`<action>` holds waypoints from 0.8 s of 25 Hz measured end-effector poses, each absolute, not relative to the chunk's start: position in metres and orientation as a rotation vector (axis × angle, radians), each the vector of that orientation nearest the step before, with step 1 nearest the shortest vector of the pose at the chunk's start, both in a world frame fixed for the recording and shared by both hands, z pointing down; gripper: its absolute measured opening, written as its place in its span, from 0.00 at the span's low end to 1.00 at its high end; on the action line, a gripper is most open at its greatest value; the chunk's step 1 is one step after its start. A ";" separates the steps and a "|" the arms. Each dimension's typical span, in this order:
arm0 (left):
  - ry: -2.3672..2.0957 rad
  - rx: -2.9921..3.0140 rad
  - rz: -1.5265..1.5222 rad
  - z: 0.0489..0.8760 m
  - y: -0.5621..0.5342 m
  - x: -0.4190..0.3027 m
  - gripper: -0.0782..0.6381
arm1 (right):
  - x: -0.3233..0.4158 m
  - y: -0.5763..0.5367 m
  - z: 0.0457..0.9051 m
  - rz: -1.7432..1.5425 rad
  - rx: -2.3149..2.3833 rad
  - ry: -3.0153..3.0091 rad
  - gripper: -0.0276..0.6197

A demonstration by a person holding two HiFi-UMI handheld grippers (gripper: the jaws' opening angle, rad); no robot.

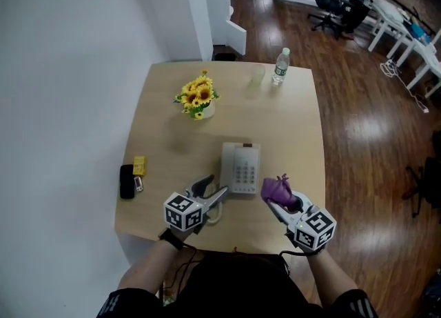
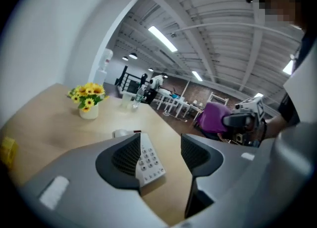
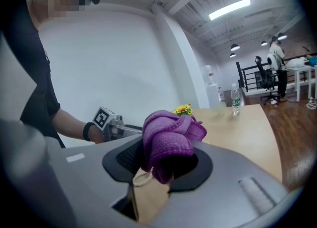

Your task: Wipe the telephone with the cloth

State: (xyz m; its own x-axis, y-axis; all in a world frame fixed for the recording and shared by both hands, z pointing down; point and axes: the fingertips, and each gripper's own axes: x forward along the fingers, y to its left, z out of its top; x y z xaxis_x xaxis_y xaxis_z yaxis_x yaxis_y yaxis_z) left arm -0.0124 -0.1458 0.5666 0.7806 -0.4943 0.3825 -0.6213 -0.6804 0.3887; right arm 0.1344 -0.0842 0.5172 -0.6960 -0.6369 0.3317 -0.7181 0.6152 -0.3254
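A white desk telephone (image 1: 240, 167) lies flat near the middle front of the wooden table (image 1: 172, 130), keypad up. My left gripper (image 1: 209, 187) hovers just left of its near end, jaws open and empty; through them the keypad (image 2: 147, 159) shows. My right gripper (image 1: 278, 196) is to the telephone's right, shut on a bunched purple cloth (image 1: 278, 189). The cloth (image 3: 168, 142) fills the jaws in the right gripper view, and a curl of the phone's coiled cord (image 3: 140, 180) shows below it.
A pot of sunflowers (image 1: 198, 98) stands at the back left of the telephone. A water bottle (image 1: 280, 65) and a clear cup (image 1: 257, 75) are at the far edge. A black case (image 1: 127, 181) and a small yellow object (image 1: 139, 165) lie at the left edge.
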 end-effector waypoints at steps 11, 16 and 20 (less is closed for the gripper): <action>-0.829 2.670 0.162 0.473 -0.043 -0.081 0.46 | 0.092 -0.008 0.463 0.533 1.179 -2.686 0.26; -0.812 2.741 0.152 0.456 -0.010 -0.089 0.46 | 0.079 0.027 0.459 0.522 1.221 -2.680 0.26; -0.794 2.776 0.142 0.449 0.012 -0.092 0.46 | 0.072 0.049 0.453 0.498 1.245 -2.681 0.26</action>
